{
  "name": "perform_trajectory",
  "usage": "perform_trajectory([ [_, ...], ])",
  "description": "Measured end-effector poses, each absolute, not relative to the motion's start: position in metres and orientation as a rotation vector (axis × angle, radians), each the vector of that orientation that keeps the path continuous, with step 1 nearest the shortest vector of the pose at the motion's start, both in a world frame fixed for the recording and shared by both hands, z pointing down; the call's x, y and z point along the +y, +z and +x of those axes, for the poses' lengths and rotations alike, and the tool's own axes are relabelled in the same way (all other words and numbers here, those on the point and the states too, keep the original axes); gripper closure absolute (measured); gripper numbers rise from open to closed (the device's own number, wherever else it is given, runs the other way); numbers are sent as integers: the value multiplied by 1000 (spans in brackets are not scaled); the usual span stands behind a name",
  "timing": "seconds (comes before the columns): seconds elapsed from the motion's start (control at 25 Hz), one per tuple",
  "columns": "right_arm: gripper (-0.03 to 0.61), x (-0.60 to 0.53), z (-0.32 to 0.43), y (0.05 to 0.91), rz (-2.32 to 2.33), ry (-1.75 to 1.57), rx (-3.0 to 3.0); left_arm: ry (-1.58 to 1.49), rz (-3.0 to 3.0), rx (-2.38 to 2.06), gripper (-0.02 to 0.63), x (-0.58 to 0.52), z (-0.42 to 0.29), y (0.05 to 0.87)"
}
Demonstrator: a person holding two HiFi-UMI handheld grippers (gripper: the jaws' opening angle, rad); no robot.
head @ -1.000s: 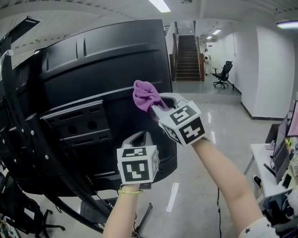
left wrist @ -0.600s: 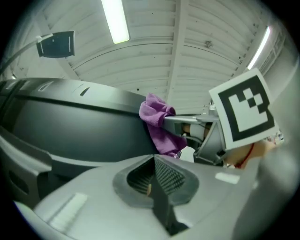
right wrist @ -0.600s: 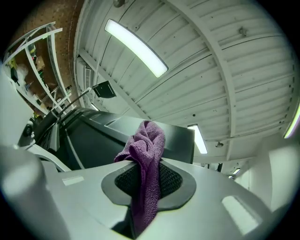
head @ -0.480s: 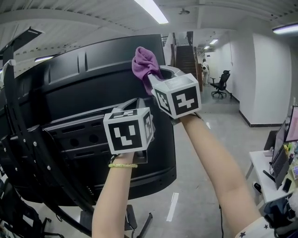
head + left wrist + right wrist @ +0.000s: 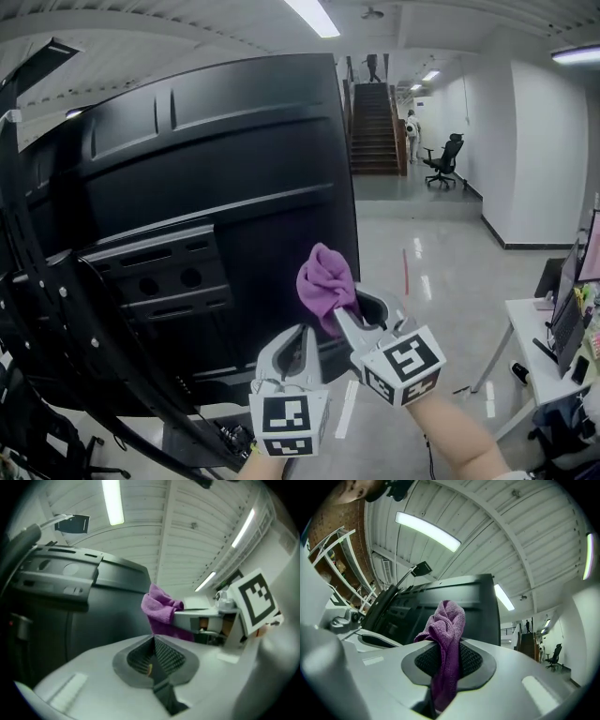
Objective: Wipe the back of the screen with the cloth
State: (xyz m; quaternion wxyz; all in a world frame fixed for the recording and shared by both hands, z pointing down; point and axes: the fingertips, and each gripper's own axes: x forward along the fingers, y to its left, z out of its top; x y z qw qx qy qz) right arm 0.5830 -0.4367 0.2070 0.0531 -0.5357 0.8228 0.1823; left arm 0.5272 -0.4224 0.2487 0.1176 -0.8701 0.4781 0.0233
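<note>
The big black curved screen back [image 5: 216, 187] fills the left. Below its lower right corner sits the left gripper [image 5: 300, 339], jaws pressed together on nothing. Just to its right, the right gripper [image 5: 345, 317] is clamped on the purple microfibre cloth [image 5: 325, 279]. The cloth stands bunched straight up out of the jaws, long axis along them, its crumpled head toward the screen's right edge. Half a second ago the cloth was up at the screen's top edge; now it's down low, both grippers dropped.
</note>
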Motion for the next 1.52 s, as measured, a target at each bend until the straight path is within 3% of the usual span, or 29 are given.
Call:
perform_trajectory([
  [0.28,512,-411,554,358,-1612,200,2584,-31,-2748,1607,606,-419,469,401],
  [0.48,514,-405,532,422,-1619,27,2646,-63,-2755,1781,606,-414,421,449],
  [1.52,520,-399,509,448,-1642,-41,2695,-88,-2738,1876,606,-419,384,466],
])
